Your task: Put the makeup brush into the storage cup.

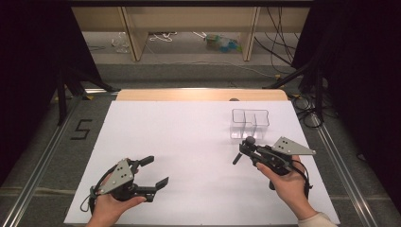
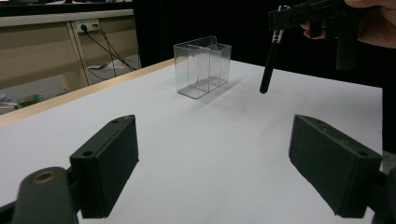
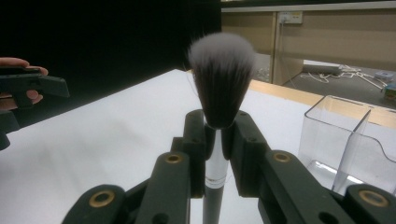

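A makeup brush (image 1: 240,153) with a black handle and a fluffy, white-tipped dark head (image 3: 222,77) is clamped by its silver ferrule in my right gripper (image 1: 247,147), which is shut on it at the right of the table. In the left gripper view the brush handle (image 2: 269,70) hangs down from that gripper, clear of the table. Just beyond it stands a clear plastic organizer (image 1: 249,124) with dividers (image 2: 203,67), nothing inside it. My left gripper (image 1: 158,170) rests low at the front left, jaws wide open around bare table (image 2: 215,158).
White sheet (image 1: 179,132) covers the table, with a wooden strip (image 1: 201,94) along its far edge. Metal rails run along both sides, and a taped "5" (image 1: 81,128) marks the floor at left. Cables and small items lie under a bench beyond.
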Demonstrator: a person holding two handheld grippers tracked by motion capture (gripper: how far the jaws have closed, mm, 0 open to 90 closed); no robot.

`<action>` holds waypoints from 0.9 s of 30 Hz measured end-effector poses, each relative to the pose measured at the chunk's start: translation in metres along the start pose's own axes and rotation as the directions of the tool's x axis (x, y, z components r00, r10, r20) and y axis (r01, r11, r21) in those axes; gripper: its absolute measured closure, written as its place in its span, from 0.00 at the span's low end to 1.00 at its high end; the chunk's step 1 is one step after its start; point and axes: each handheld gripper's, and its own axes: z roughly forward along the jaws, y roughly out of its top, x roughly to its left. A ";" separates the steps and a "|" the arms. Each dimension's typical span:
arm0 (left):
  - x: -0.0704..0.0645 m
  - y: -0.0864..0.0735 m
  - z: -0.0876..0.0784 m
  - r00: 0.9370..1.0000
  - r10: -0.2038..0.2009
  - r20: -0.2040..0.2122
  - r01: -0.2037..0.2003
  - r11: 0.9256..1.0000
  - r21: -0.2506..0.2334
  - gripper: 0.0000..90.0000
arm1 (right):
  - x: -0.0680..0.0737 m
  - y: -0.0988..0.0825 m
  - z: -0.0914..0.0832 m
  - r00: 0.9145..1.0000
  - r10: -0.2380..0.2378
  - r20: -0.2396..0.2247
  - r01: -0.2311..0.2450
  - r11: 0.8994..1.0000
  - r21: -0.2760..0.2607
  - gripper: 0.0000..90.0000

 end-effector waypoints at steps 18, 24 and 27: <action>0.000 0.000 0.000 1.000 0.001 -0.002 -0.001 1.000 -0.002 0.18 | 0.000 0.001 -0.001 1.000 -0.002 0.015 0.002 1.000 -0.003 0.87; 0.000 0.000 0.000 1.000 0.001 -0.003 -0.001 1.000 -0.001 0.18 | -0.001 0.001 -0.002 1.000 -0.007 0.013 0.007 1.000 0.014 0.87; 0.000 0.000 0.000 1.000 0.001 -0.003 -0.001 1.000 -0.001 0.18 | -0.002 0.001 -0.002 1.000 -0.002 0.014 0.002 1.000 0.001 0.87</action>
